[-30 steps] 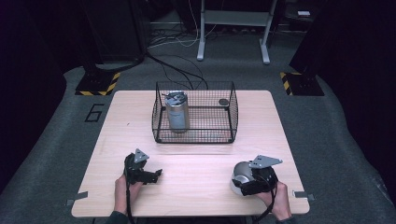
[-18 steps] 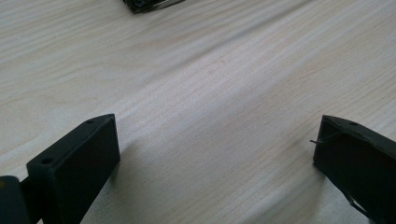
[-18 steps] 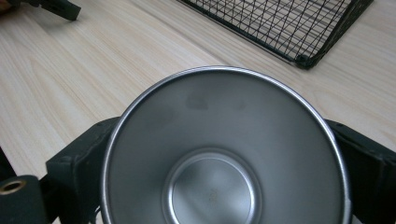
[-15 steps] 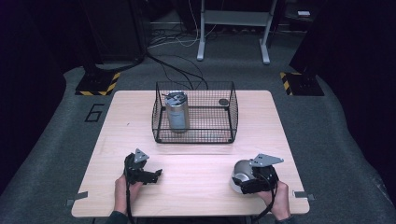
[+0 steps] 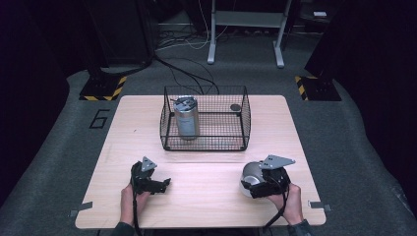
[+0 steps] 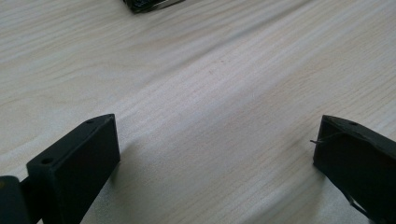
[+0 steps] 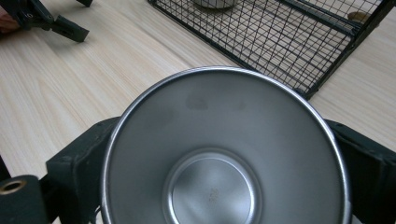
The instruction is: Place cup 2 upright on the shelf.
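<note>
We hold 2 tongs over a wooden table [image 5: 206, 196]. Our right gripper [image 5: 259, 183] is near the front right corner of the table. It is pinching a shiny metal cup [image 7: 224, 154]. 1 black jaw presses on each side of the cup. In the right gripper view we look straight into the cup and see its round bottom. In the high view the cup [image 5: 251, 173] lies on its side in the tongs, just above the table or on it; we cannot tell which.

Our left gripper [image 5: 156, 184] is near the front left of the table. Its 2 jaws are spread wide apart. In the left gripper view there is bare wood between them, and they sit low over the table.

Behind both tongs sits a black wire basket [image 5: 204, 143], in the middle of the table. A tall metal can [image 5: 186, 118] stands up inside it, on the left side. A small dark round thing [image 5: 235, 107] lies in the far right corner of the basket. The cup is outside the basket, in front of its right end.
</note>
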Demonstrator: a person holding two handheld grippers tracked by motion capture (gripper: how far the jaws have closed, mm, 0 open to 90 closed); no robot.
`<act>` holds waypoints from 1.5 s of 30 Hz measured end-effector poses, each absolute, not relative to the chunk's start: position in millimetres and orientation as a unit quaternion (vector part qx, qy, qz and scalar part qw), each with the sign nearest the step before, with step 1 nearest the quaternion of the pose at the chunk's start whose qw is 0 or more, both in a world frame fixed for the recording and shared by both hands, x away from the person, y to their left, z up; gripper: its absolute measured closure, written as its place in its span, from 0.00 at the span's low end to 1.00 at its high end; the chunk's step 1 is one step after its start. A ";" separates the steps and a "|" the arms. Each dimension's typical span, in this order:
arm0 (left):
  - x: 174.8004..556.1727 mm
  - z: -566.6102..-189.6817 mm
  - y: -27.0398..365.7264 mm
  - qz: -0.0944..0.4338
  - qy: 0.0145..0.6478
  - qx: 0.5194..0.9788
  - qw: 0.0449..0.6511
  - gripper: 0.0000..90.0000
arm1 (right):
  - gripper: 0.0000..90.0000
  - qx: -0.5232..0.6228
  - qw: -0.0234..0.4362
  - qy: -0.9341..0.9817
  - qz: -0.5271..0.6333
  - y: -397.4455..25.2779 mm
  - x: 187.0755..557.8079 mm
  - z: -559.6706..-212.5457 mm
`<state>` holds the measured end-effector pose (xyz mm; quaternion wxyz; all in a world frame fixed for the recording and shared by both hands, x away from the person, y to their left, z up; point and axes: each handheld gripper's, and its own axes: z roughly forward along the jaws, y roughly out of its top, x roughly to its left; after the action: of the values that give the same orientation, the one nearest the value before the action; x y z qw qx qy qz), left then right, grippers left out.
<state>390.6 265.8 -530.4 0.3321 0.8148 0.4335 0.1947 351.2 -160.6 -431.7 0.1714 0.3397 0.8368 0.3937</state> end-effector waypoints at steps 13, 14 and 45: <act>390.7 -530.4 265.9 0.195 0.433 0.815 0.332 0.00 | 0.06 0.319 0.173 0.843 0.398 -149.1 362.7 -417.6; 390.7 -530.3 266.0 0.195 0.432 0.816 0.331 0.00 | 0.06 0.315 0.173 0.844 0.397 -148.7 364.0 -416.8; 390.9 -529.8 266.3 0.189 0.427 0.820 0.331 0.00 | 0.06 0.289 0.167 0.851 0.405 -117.4 398.7 -390.9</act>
<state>390.9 266.3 -529.8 0.3312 0.8198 0.4273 0.1885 398.7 -117.4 -390.9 0.1667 0.2893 0.8512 0.4050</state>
